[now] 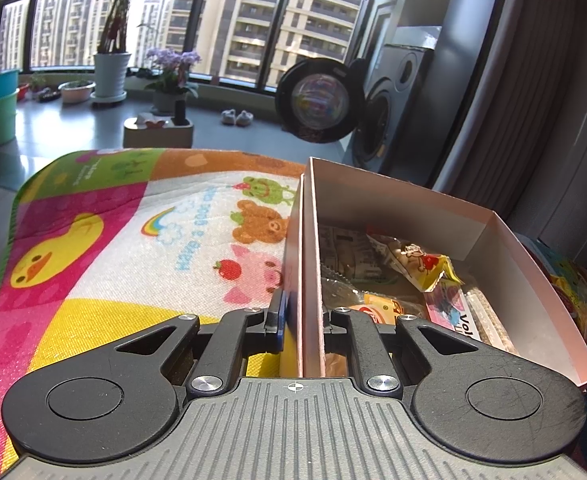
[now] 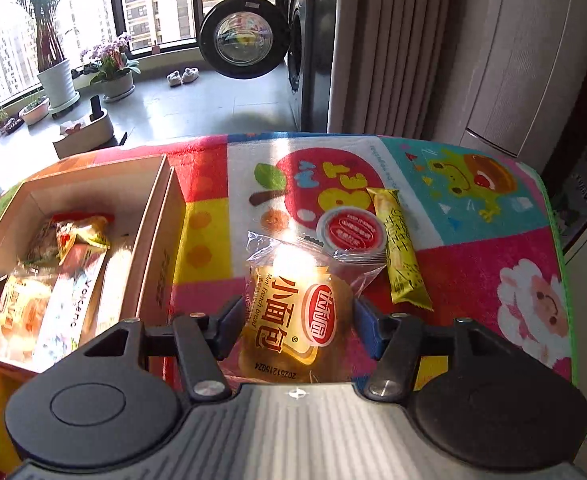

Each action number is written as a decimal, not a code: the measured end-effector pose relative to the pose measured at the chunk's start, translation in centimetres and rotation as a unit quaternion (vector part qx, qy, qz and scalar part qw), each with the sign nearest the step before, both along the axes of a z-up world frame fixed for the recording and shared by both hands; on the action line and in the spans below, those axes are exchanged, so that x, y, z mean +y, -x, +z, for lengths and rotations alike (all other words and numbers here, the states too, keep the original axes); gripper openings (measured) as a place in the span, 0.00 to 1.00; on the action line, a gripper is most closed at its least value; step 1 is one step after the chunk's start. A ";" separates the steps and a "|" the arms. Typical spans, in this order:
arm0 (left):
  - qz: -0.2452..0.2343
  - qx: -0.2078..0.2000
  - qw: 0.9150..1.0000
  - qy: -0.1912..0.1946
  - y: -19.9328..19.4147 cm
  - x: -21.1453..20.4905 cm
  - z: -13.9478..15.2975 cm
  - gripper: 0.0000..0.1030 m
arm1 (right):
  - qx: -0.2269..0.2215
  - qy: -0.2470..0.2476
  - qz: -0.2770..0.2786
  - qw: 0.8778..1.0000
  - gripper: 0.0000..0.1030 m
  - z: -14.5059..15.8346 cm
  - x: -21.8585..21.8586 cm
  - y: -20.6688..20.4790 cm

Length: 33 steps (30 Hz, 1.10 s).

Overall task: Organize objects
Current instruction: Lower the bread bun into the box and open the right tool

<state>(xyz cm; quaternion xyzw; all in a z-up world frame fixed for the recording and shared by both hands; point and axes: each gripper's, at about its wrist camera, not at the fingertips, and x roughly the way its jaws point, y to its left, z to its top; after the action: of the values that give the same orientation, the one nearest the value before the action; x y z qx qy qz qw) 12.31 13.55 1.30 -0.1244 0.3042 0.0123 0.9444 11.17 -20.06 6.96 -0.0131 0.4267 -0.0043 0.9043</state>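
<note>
While the left gripper [image 1: 302, 332] has its jaws clamped on the box wall [image 1: 310, 264], the right gripper [image 2: 297, 320] has its jaws spread around the soft, slippery bread packet [image 2: 293, 316], best pinched lightly mid-body.

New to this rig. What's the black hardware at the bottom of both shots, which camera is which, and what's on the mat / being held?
The black hardware is two handheld two-finger grippers, one in each of a person's hands. There is no robot arm. Each gripper carries a fisheye camera looking forward along its fingers, so each picture shows its own gripper at the bottom.

Left wrist view: the left gripper is shut on the side wall of the cardboard box, steadying it. The box already holds several snack packets.

Right wrist view: the right gripper is open, its fingers either side of the mini bread packet lying on the cartoon play mat; it is not clamped yet. Beyond it lie a round red-lidded cup and a yellow snack stick. The same box shows at the left.
</note>
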 end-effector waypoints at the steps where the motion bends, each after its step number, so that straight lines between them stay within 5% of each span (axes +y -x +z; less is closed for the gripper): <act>1: 0.000 0.000 1.000 0.000 0.0 0.0 0.0 0.14 | 0.005 0.006 0.006 1.000 0.57 -0.1 0.1 1.4; 10: 0.002 -0.002 1.000 -0.001 -0.1 -0.1 -0.1 0.13 | 0.042 -0.010 0.076 0.996 0.57 0.5 3.1 10.3; 16: 0.001 -0.001 1.000 0.003 -0.1 -0.1 -0.1 0.14 | 0.018 -0.003 0.157 0.987 0.57 3.3 8.0 12.0; 25: 0.001 0.000 1.000 0.007 -0.1 -0.2 -0.1 0.14 | -0.058 -0.015 0.186 0.981 0.57 7.1 13.5 5.6; 33: 0.001 0.001 1.000 0.010 -0.3 -0.3 -0.2 0.14 | -0.048 -0.019 0.151 0.987 0.57 3.4 16.3 -1.1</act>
<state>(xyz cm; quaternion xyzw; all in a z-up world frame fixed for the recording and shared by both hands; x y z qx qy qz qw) 12.56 13.23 1.06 -0.1338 0.3050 0.0105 0.9428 12.28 -3.77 10.35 -0.0603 0.3758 0.1393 0.9142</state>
